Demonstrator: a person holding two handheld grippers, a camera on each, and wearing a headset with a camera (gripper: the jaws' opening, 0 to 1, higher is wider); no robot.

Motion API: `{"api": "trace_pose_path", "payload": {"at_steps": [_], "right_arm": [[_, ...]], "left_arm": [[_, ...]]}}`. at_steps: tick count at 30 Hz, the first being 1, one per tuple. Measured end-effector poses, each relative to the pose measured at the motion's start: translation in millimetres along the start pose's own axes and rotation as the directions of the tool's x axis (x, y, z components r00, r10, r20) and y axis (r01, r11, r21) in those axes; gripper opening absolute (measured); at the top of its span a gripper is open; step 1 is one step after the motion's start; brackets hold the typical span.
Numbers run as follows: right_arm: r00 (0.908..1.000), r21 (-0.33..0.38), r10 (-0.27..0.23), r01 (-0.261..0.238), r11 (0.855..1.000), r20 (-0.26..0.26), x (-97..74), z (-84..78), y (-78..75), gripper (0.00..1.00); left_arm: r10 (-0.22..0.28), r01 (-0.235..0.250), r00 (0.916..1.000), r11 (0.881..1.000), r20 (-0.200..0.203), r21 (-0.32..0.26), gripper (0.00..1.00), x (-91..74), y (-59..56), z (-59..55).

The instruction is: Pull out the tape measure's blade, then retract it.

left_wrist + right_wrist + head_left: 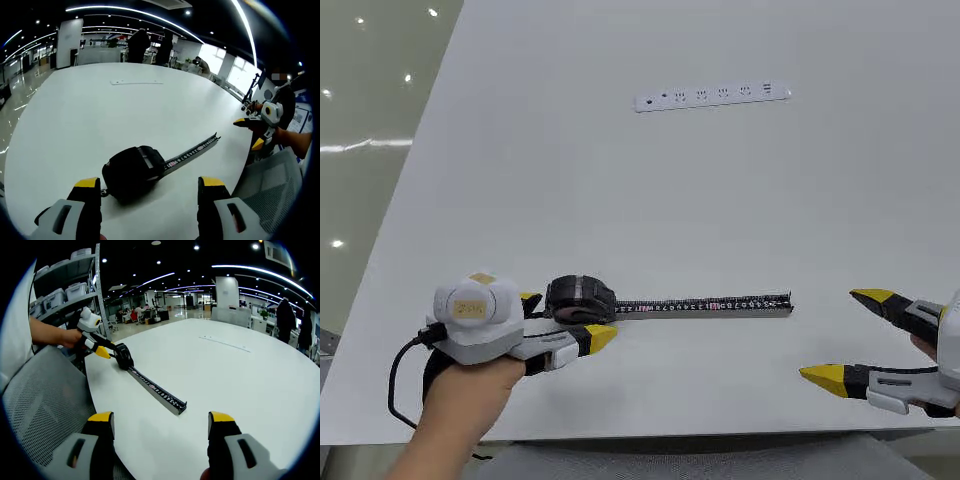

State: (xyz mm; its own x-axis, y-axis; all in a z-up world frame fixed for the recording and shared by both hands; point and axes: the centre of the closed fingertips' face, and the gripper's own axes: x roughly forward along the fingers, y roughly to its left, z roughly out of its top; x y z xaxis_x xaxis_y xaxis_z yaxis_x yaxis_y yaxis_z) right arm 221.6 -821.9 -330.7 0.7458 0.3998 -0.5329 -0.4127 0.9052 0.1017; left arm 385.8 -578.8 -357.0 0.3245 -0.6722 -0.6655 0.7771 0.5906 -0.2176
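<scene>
Tape measure case sits on the white table, blade out and lying flat, running from the case toward the right gripper. Left gripper is at the case: tongs apart, one either side of it, with the case just ahead of the tips in the left gripper view. No clamp, and I can't confirm contact. Reads as a bracing position, so the case won't slide when the blade moves. Right gripper tongs are apart too, holding nothing, parked past the blade's far end from the case, with a clear gap.

Judgement: pull-out looks done. Blade lies extended with nothing gripping it, so lock or friction is probably holding it; retract is what's left. Next move likely needs left to close on the case and right to guide the tip in, otherwise the blade may whip back. Power strip is well beyond the case, not involved.
</scene>
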Motion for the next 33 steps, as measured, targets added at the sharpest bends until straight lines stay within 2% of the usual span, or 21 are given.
{"api": "trace_pose_path", "payload": {"at_steps": [8,13,18,23,33], "right_arm": [[1.0,0.005,0.003,-0.003,1.0,0.0,2.8,-1.8,-0.4,0.77],[1.0,0.0,0.004,-0.004,1.0,-0.002,3.8,-1.9,0.3,0.76],[1.0,-0.001,0.004,-0.004,1.0,0.0,5.8,-1.0,-1.0,0.76],[1.0,-0.002,0.003,-0.003,1.0,0.0,7.9,0.1,-2.2,0.75],[1.0,-0.001,0.008,-0.008,1.0,-0.001,14.2,0.1,-5.7,0.75]], "left_arm": [[0.003,-0.003,1.0,1.0,-0.007,-0.009,0.76,5.2,-2.5,-2.0],[0.01,-0.01,0.9999,1.0,0.002,-0.025,0.75,4.9,-1.4,-0.9],[0.045,-0.044,0.9986,0.997,0.027,-0.066,0.74,7.1,0.8,2.1],[0.08,-0.078,0.9965,0.994,0.022,-0.077,0.73,11.4,2.3,0.6],[0.151,-0.142,0.9872,0.979,0.051,-0.149,0.73,16.0,6.3,3.4]]}}
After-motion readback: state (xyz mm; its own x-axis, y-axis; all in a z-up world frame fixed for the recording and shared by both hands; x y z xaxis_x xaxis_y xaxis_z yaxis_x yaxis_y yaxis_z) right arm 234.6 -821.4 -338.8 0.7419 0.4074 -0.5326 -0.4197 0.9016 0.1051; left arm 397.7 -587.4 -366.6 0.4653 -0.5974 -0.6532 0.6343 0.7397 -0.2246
